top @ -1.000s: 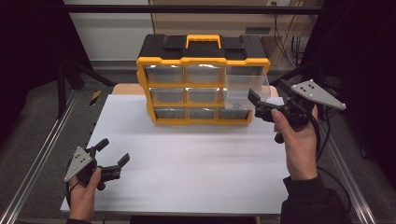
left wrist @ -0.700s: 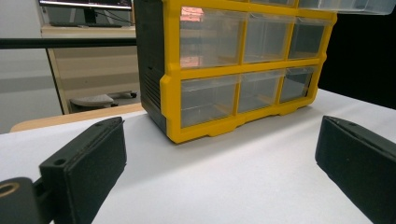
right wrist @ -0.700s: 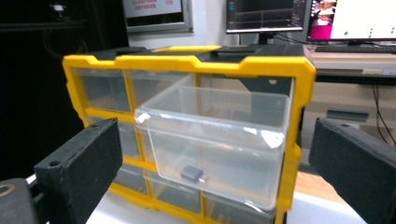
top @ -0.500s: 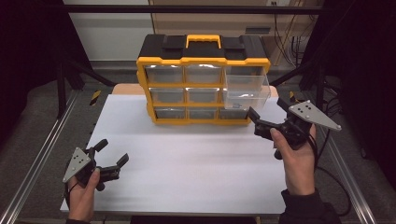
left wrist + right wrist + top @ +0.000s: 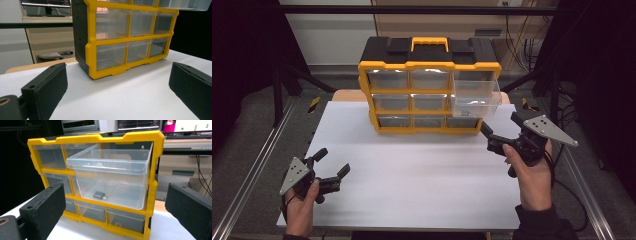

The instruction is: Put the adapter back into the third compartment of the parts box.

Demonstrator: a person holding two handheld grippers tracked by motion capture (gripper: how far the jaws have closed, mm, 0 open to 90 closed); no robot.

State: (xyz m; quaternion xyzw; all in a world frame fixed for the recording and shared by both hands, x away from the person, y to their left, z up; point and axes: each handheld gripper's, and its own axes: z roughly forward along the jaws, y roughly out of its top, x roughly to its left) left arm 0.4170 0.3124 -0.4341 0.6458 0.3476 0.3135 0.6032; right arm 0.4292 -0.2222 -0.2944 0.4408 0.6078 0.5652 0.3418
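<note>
While both hands rest near the front of the table [image 5: 412,195], the yellow-and-black drawer cabinet [image 5: 429,75] stands at the far middle of the white top, and everything else is best placed against it. Nearest to me, well short of the cabinet and off toward its left side, the left claw [image 5: 329,165] lies low over the table with its jaws spread wide and nothing between them; bare white surface separates it from the cabinet's front. Closer in, just off the cabinet's lower right corner, the right claw [image 5: 501,132] is held up in the person's hand [image 5: 532,175], its jaws likewise released and empty, aimed at the cabinet. Directly ahead of it, the clear drawer [image 5: 475,97] at the cabinet's upper right is pulled out and juts forward over the rows below. Inside, on the drawer's floor, lies a small dark adapter [image 5: 99,195] with a metal tip. Nothing blocks the path between the right claw and the drawer. Beyond the cabinet, behind its back edge, sit a wooden panel [image 5: 522,20] and trailing cables [image 5: 532,47].
</note>
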